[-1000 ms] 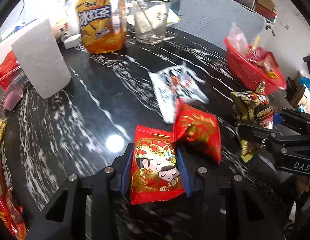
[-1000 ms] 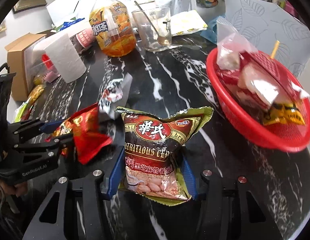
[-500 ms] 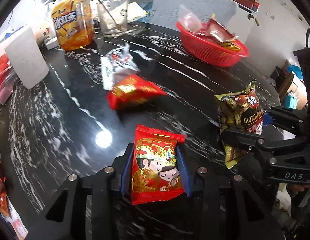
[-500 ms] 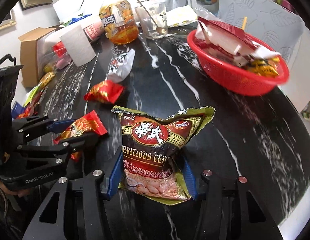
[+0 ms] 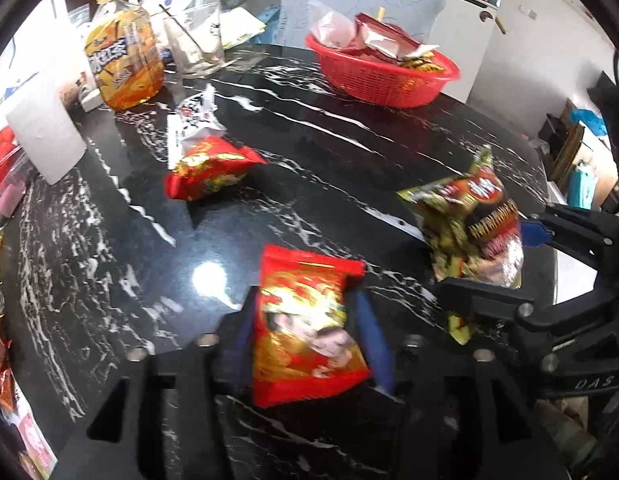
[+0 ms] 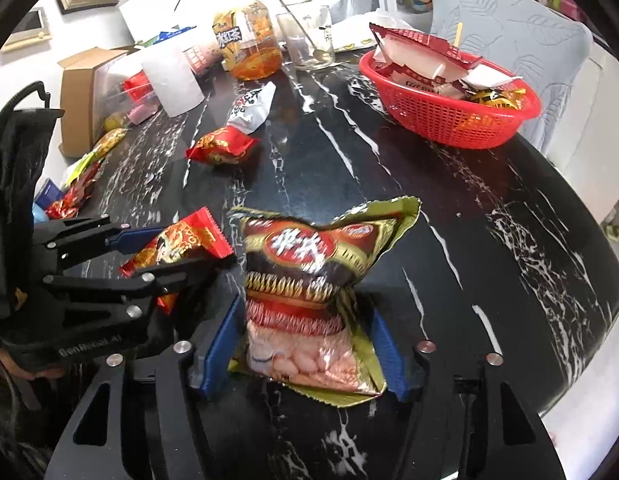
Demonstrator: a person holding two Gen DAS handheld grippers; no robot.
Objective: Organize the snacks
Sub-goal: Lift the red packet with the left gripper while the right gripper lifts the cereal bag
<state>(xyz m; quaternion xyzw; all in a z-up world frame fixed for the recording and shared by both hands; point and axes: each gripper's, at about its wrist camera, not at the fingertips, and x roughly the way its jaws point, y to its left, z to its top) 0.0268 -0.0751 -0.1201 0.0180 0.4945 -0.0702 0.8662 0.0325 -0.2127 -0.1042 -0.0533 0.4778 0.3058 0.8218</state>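
Left gripper (image 5: 305, 340): jaws have just been opening — the red snack packet (image 5: 305, 320) sits loose between the blue pads, tilted and blurred, no longer pinched.
Right gripper (image 6: 305, 344): jaws have just been opening too; the green-and-brown nut bag (image 6: 315, 292) stands between the pads with a gap showing on both sides, so I read it as let go.
Where both packets are: over the near part of the black marble tabletop (image 6: 449, 208), well apart from the red basket (image 6: 453, 120) at the far side.
Change since a second ago: the basket has slid further away in both views, and both grips have gone slack.
Meaning for the task: I judge both packets are being dropped short of the basket — not yet organized.
Still loose: a small red packet (image 5: 207, 166) and a white packet (image 5: 193, 120) lie mid-tabletop, touching each other.
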